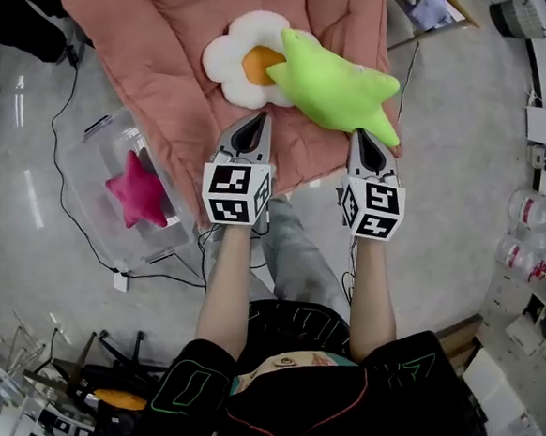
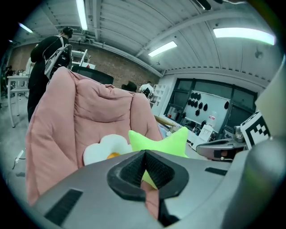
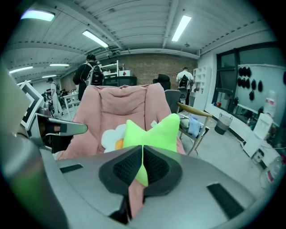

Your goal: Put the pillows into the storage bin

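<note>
With jaws closed on nothing, the left gripper (image 1: 253,134) and right gripper (image 1: 366,154) point at the green star pillow (image 1: 340,88) at upper centre, presumably lining up to carry it to the storage bin (image 1: 88,151) at left.

A lime-green star pillow (image 1: 338,88) lies on the pink chair (image 1: 156,24), overlapping the right edge of a white flower pillow (image 1: 236,61) with an orange centre, which lies flat beside it. A magenta star pillow (image 1: 138,192) sits inside the clear bin (image 1: 95,147), which stands open on the floor (image 1: 24,268) just left of the chair
</note>
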A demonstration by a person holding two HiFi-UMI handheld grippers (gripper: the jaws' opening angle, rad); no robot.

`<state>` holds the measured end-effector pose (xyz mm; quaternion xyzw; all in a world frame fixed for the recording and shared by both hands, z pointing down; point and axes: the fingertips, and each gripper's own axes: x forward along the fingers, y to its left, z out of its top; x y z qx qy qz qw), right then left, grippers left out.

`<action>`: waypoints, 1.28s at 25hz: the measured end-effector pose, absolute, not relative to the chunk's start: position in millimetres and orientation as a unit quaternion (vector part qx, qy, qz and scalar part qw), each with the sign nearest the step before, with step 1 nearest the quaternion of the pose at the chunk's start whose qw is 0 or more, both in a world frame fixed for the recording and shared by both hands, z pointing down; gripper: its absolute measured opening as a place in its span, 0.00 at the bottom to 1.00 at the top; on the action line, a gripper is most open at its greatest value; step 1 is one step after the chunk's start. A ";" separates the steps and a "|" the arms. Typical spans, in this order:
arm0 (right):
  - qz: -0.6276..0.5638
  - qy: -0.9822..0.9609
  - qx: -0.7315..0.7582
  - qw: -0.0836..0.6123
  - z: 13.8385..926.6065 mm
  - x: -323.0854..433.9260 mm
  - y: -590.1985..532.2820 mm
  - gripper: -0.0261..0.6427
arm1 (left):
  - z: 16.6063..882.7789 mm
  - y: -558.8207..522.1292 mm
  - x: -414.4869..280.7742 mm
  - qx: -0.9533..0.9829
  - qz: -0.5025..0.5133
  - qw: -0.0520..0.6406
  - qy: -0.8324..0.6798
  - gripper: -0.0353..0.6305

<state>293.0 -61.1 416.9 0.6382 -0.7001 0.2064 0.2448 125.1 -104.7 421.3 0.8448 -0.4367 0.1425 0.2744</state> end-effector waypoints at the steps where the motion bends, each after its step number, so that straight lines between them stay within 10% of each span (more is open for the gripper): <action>1: 0.208 -0.695 0.644 0.242 416.6 301.6 -64.8 0.04 | 422.8 -111.3 133.4 0.846 0.144 0.273 -0.435 0.05; 8: 0.228 -0.677 0.669 0.209 419.3 341.7 -92.0 0.21 | 439.2 -153.0 171.8 0.848 0.140 0.286 -0.424 0.13; 17: 0.261 -0.691 0.655 0.158 436.6 359.5 -131.0 0.53 | 477.7 -211.5 200.1 0.825 0.134 0.351 -0.422 0.63; 32: 0.279 -0.725 0.617 0.126 451.9 359.7 -163.6 0.42 | 525.5 -247.2 239.7 0.812 0.103 0.422 -0.389 0.58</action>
